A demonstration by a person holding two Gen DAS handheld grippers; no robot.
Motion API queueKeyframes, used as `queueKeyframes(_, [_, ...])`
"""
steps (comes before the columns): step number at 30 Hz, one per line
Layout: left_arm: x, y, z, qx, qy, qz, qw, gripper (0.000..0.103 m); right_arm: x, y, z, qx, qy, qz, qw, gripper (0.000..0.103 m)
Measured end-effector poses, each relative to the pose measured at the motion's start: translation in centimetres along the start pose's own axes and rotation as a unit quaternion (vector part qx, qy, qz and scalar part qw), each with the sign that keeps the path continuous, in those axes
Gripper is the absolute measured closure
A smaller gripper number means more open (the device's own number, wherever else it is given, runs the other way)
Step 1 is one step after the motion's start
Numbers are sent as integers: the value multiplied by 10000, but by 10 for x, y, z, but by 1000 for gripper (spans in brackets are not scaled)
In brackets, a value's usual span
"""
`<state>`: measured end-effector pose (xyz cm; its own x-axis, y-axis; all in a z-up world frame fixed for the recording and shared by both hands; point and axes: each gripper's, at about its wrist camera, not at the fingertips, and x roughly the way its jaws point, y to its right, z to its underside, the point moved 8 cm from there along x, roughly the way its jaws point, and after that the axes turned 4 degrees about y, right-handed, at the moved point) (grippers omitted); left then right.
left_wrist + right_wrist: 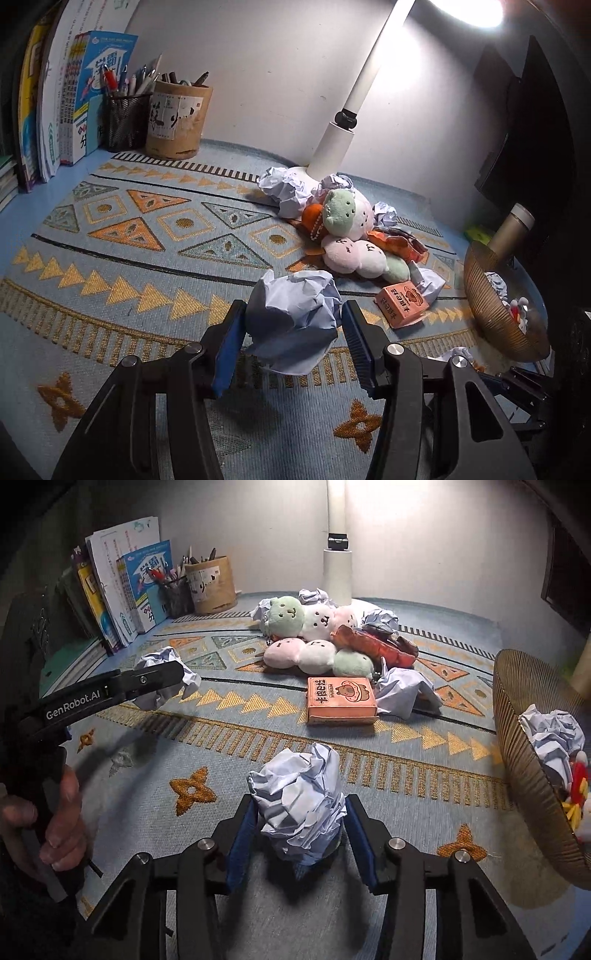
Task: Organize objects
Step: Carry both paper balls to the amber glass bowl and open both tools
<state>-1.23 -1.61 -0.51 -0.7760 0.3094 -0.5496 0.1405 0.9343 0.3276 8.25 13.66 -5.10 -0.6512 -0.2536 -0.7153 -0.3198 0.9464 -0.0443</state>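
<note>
My left gripper (293, 314) is shut on a crumpled paper ball (293, 314) and holds it above the patterned mat (129, 258); it also shows from the side in the right wrist view (162, 683). My right gripper (300, 812) is shut on another crumpled paper ball (301, 805), just left of the ribbed brown bowl (524, 760). Plush toys (347, 236) (317, 638), an orange box (402, 303) (341, 700) and more paper balls (284, 186) (402, 692) lie in a pile mid-mat.
The bowl (491, 306) at right holds a paper ball (554, 734) and small toys. A white lamp post (343, 122) stands behind the pile. Books (48, 110), a mesh pen cup (125, 118) and a wooden pen holder (177, 122) line the back left. A dark monitor (532, 147) stands right.
</note>
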Motion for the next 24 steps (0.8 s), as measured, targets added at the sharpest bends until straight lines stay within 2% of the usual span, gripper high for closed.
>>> queueKeyframes(3, [-1, 8, -2, 166, 3, -201, 9997, 53, -29, 13, -15, 160, 313, -95, 9993, 56])
queueKeyframes(6, [-6, 41, -10, 207, -8, 161, 9997, 53, -62, 45, -37, 416, 698, 140, 9966, 56])
queueKeyframes(9, [-11, 101, -26, 667, 132, 544, 9962, 53, -91, 98, -51, 903, 955, 603, 9895, 56])
queueKeyframes(11, [-7, 144, -33, 927, 51, 891, 9917, 53, -103, 140, -50, 1315, 942, 962, 9821, 56])
queueKeyframes(15, [17, 217, -34, 1021, -317, 1622, 9809, 53, -121, 207, -31, 2064, 885, 1120, 9680, 56])
queueKeyframes(20, [42, 277, -24, 1255, -559, 1937, 9714, 53, -125, 241, -6, 2266, 713, 1347, 9620, 55])
queueKeyframes(22, [48, 292, -17, 1311, -699, 2077, 9668, 53, -123, 244, -3, 2282, 657, 1357, 9619, 49])
queueKeyframes(23, [51, 297, -11, 1367, -764, 2098, 9651, 46, -123, 246, -1, 2300, 660, 1363, 9613, 40])
queueKeyframes(24, [53, 301, -6, 1428, -832, 2092, 9638, 34, -125, 249, 1, 2336, 709, 1372, 9600, 30])
